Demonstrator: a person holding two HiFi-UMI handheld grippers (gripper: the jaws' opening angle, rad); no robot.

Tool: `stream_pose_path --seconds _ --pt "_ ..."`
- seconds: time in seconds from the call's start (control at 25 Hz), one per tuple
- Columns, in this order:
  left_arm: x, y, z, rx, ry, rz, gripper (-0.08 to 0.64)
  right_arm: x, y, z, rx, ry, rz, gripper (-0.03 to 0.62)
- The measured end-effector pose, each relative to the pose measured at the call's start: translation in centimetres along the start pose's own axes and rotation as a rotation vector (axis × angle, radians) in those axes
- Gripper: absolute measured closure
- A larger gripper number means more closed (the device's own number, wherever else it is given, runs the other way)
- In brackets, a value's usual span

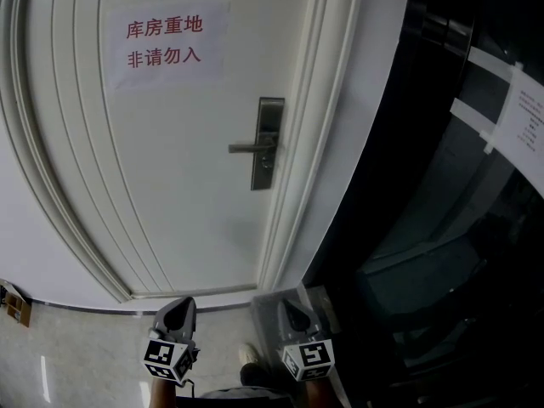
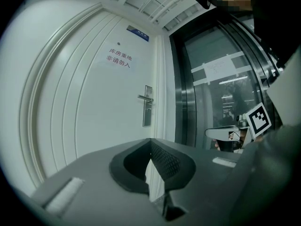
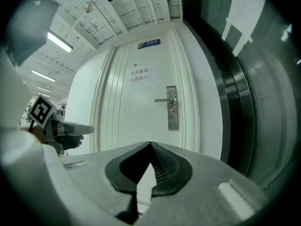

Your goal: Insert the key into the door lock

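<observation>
The white door (image 1: 170, 168) carries a steel lock plate with a lever handle (image 1: 266, 144), also seen in the left gripper view (image 2: 147, 105) and the right gripper view (image 3: 172, 107). No key shows in any view. My left gripper (image 1: 179, 306) and right gripper (image 1: 290, 308) are held low, side by side, well short of the door, and point toward it. Each is shut, tips touching, with nothing seen between them: left gripper (image 2: 150, 142), right gripper (image 3: 150, 145). The lock stands higher than both grippers and far ahead of them.
A paper sign with red characters (image 1: 165, 42) is stuck on the door. Dark glass panelling (image 1: 442, 228) with taped paper (image 1: 520, 117) runs along the right. A small cardboard box (image 1: 14, 303) sits on the tiled floor at left. A shoe (image 1: 248, 355) shows between the grippers.
</observation>
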State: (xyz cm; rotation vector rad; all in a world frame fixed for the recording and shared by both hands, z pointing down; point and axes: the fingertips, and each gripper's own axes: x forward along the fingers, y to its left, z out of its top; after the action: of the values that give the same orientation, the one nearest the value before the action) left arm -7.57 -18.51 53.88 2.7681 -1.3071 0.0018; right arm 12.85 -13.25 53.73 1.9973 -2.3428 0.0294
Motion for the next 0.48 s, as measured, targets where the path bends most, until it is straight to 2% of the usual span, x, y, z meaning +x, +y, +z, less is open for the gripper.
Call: stream_pose_path --seconds 0.48 --pt "-0.27 0.82 -0.2 -0.007 0.006 0.014 0.557 0.61 0.78 -0.38 -0.001 0.014 0.017 0.592"
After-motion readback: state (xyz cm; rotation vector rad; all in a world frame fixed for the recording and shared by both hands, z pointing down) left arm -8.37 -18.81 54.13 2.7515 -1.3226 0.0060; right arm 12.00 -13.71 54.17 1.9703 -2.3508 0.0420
